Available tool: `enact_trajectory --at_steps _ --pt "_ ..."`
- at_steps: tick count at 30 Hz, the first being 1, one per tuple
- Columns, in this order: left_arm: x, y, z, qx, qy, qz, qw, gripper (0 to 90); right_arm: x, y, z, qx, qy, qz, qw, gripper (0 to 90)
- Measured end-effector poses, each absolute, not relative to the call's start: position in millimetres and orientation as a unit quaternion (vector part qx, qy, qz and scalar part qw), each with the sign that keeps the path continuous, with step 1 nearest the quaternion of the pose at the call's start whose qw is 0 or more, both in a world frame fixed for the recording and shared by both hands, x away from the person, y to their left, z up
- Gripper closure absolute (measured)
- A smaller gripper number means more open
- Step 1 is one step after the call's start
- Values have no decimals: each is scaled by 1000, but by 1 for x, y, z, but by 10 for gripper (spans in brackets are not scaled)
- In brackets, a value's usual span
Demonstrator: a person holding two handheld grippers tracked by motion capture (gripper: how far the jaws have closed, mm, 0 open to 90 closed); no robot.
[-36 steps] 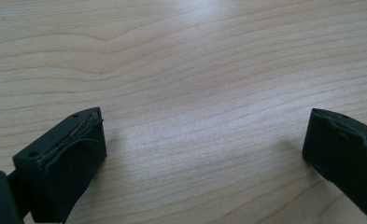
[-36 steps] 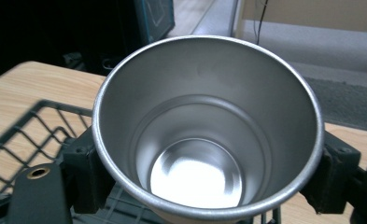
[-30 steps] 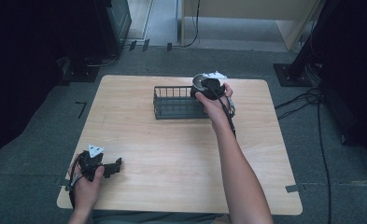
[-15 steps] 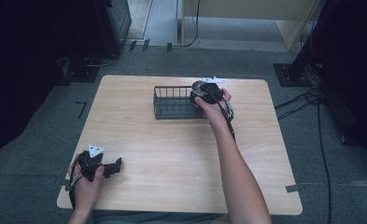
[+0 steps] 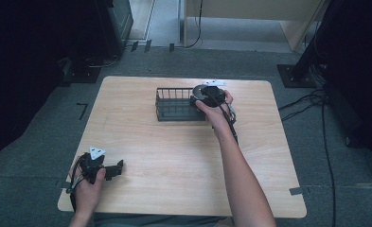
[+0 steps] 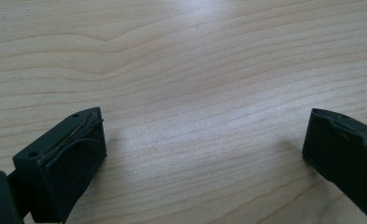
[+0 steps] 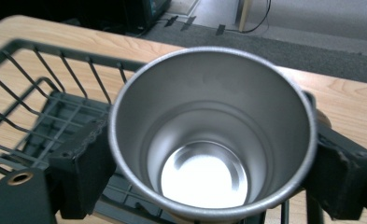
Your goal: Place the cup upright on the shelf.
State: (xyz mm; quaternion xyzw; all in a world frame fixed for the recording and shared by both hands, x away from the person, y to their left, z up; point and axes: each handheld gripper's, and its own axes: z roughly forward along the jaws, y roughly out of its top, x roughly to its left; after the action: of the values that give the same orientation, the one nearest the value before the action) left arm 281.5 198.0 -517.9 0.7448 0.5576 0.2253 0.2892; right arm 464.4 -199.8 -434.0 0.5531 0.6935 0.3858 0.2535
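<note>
Right gripper [image 7: 209,163]: jaws either side of steel cup [image 7: 209,140], pads against its wall, having just been opening from shut; cup between them, mouth toward camera, axis upright. Cup hangs over right end of wire basket [image 5: 174,105], near table's [image 5: 269,179] far edge; basket floor lies directly below, so coming move judged a straight descent. Left gripper [image 6: 204,154]: jaws wide, nothing between, resting near front left corner, well apart from basket.

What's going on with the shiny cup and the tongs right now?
Right tongs around metal cup, jaws just been opening, cup between them. Cup upright over wire basket right end. Left tongs open, empty, near table front edge. Nothing in the way.
</note>
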Motion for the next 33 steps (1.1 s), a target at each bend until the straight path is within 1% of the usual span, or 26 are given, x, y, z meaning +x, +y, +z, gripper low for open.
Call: enact_trajectory --at_steps 2,3,4,5,16,22,33 --pt "282 198 -518 745 558 225 289 0 460 -201 -427 546 697 394 247 44" --pt "282 198 -518 745 558 225 289 0 460 -201 -427 546 697 394 247 44" --pt "281 198 -518 745 558 225 289 0 457 -202 -424 542 701 395 242 13" --pt "281 198 -518 745 558 225 289 0 455 -202 -423 542 702 395 241 2" --pt "281 198 -518 745 558 225 289 0 428 -212 -407 530 698 419 238 0" --pt "281 198 -518 745 558 225 289 0 413 -224 -411 531 700 414 240 0" --pt "281 198 -518 745 558 225 289 0 387 -247 -430 534 706 400 238 0"
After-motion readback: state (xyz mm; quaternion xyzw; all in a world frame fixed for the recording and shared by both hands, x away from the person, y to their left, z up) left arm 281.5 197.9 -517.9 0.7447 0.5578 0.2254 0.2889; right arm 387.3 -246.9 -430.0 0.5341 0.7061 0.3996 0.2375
